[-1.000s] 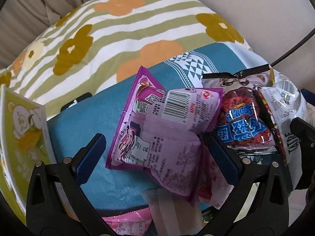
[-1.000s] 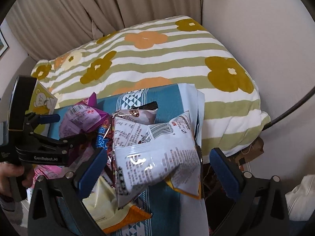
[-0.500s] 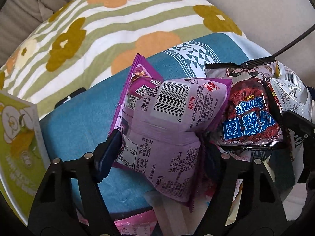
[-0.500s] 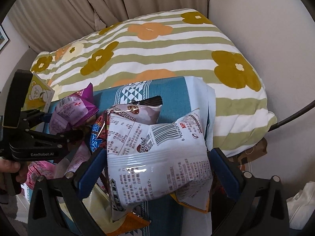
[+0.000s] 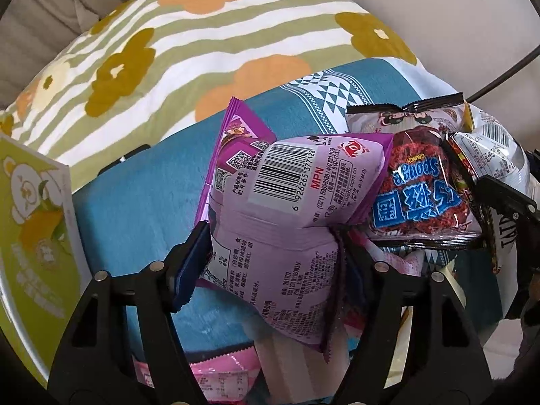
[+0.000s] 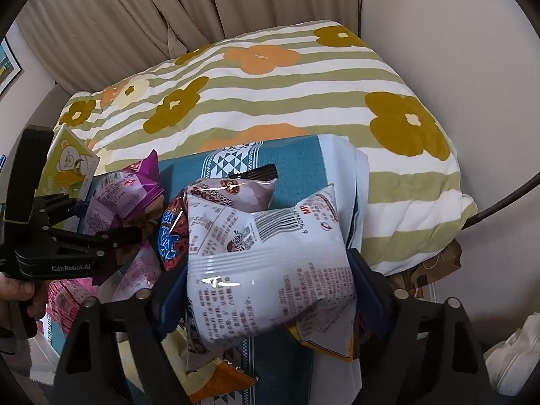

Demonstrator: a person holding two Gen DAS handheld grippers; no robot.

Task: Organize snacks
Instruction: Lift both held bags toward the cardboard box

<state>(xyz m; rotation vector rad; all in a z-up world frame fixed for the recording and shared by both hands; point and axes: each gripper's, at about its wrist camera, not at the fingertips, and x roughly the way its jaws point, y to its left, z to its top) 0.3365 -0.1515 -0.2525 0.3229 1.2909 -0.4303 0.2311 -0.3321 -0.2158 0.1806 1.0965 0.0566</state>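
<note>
A: Left wrist view first. What is the left gripper (image 5: 270,253) doing?

B: Its jaws are closing on the purple snack packet (image 5: 287,209). The blue pads press into both sides of the packet, which bulges above them, barcode side up.

A: Where does that packet sit, taking the teal cloth (image 5: 141,195) as the landmark?

B: Over the near part of the cloth. Just right of it, also on the cloth, lies a red-and-blue packet (image 5: 418,195) with a black crimped top. A silver packet (image 5: 489,155) overlaps that one's right edge, and a black tip of the other gripper reaches in there. A pink packet (image 5: 219,378) peeks out beneath the cloth's near edge. A green carton with a bear (image 5: 33,222) stands left of the cloth, and the flowered striped quilt (image 5: 202,50) spreads behind it.

A: And the right wrist view?

B: The right gripper (image 6: 266,293) is closing too, its jaws fairly wide around a white snack packet (image 6: 263,260); the pads touch both of its sides. That packet is above the middle of the cloth (image 6: 297,162). An orange packet (image 6: 222,378) lies under it at the near edge. Left of the cloth, a hand (image 6: 20,293) holds the left gripper (image 6: 111,222), clamped on the purple packet (image 6: 121,195).
</note>
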